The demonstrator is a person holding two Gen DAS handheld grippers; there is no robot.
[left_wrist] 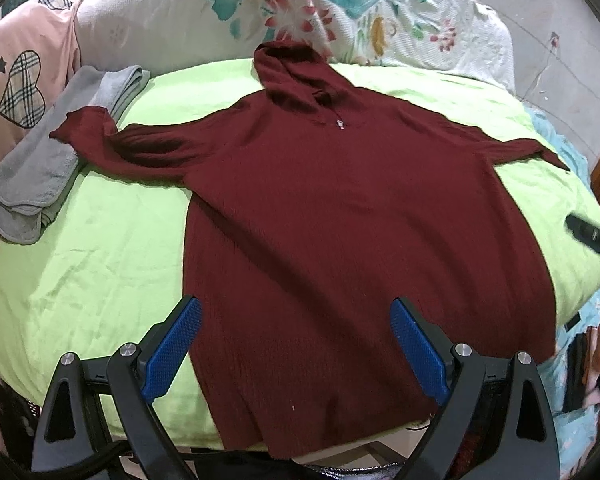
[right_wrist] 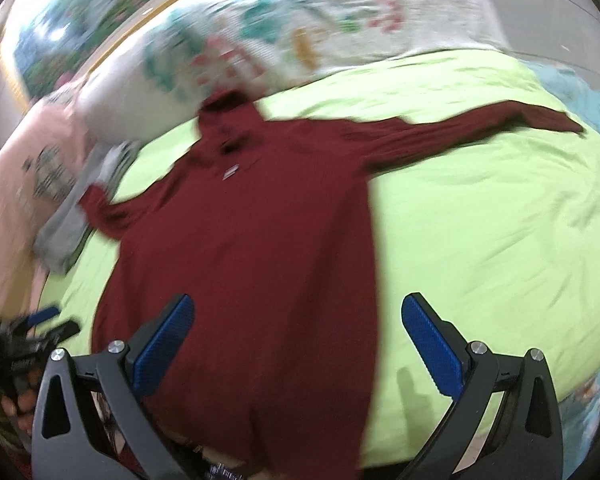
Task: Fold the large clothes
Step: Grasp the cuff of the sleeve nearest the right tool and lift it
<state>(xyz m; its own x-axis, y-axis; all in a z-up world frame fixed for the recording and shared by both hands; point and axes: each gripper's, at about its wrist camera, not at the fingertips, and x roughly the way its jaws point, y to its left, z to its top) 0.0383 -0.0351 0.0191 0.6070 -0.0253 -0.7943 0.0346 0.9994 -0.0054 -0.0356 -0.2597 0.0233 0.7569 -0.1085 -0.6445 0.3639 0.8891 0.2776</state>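
Hoodie, dark red ribbed knit, lies spread flat on lime sheet.

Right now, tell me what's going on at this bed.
A person holds a pair of tongs in each hand over a dark red knitted hoodie spread flat on a lime green sheet, sleeves out, hood toward the floral pillows. The left tongs and right tongs are both open near the hem, gripping nothing. No fold is made yet. A folded grey towel lies under one sleeve's cuff.
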